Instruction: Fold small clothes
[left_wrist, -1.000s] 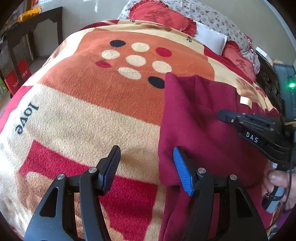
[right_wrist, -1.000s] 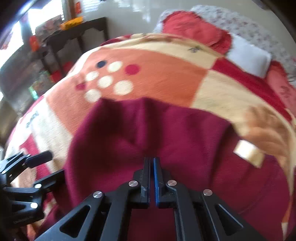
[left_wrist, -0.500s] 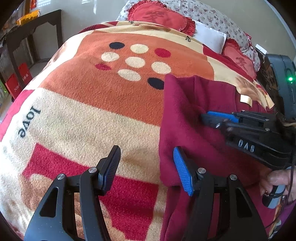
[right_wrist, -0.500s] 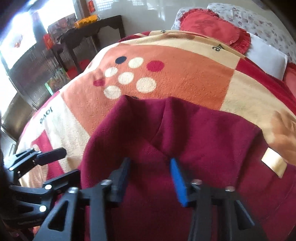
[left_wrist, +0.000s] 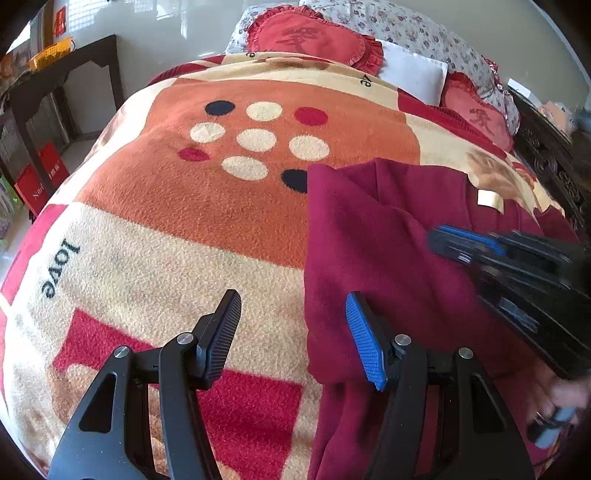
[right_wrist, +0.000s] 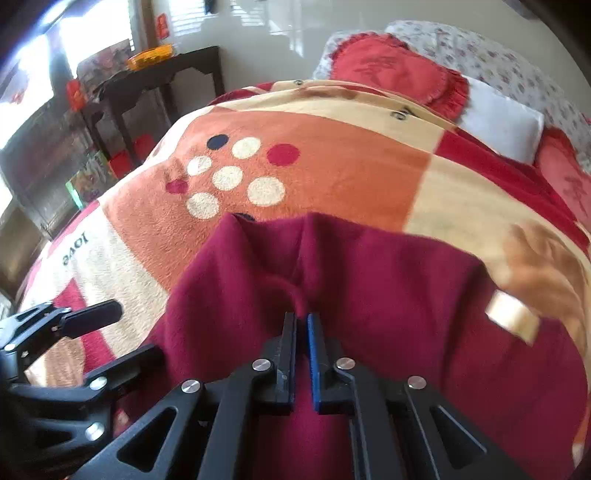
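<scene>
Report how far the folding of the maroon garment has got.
Done: the maroon garment lies partly folded on the blanket. In hand: the right gripper has pinched a ridge of it; the left gripper is open at its edge. Left: completing the fold.

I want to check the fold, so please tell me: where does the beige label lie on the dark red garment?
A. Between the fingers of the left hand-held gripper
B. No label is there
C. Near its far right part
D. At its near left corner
C: in the right wrist view the beige label sits on the right side of the dark red garment, away from both hand-held grippers.
</scene>
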